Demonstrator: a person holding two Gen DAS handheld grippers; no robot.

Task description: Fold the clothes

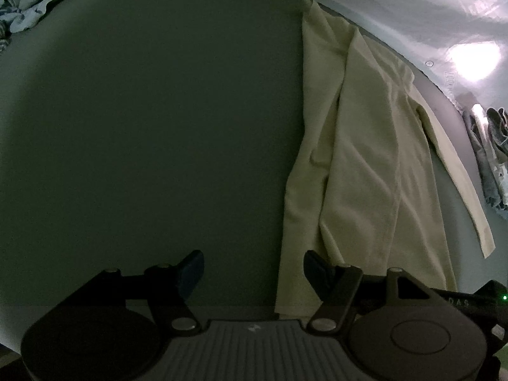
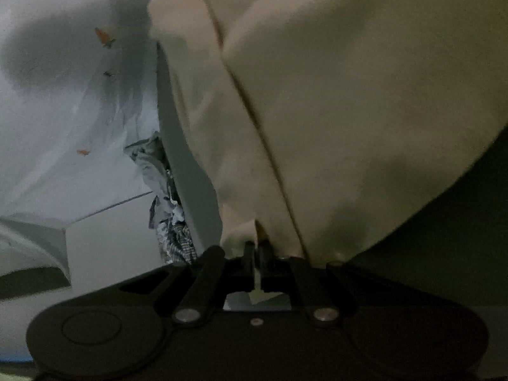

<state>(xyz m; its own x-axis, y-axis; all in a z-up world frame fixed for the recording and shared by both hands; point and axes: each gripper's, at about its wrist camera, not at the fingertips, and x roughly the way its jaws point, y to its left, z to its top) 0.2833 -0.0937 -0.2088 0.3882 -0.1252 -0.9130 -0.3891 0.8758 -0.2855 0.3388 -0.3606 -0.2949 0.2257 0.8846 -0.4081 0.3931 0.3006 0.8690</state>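
A cream-coloured garment (image 1: 358,158) lies in a long folded strip on the right side of a dark green table (image 1: 143,127), one edge hanging past the table's rim. My left gripper (image 1: 252,270) is open and empty, just above the table, its right finger by the garment's near end. In the right wrist view the same cream garment (image 2: 333,95) fills the upper right, lifted and blurred. My right gripper (image 2: 256,247) is shut on the garment's edge, the cloth pinched between its fingers.
A heap of pale blue and patterned clothes (image 1: 28,3) lies at the table's far left corner. More patterned clothes (image 1: 489,158) lie below the table's right edge, also in the right wrist view (image 2: 168,209). The floor (image 2: 63,127) is pale and glossy.
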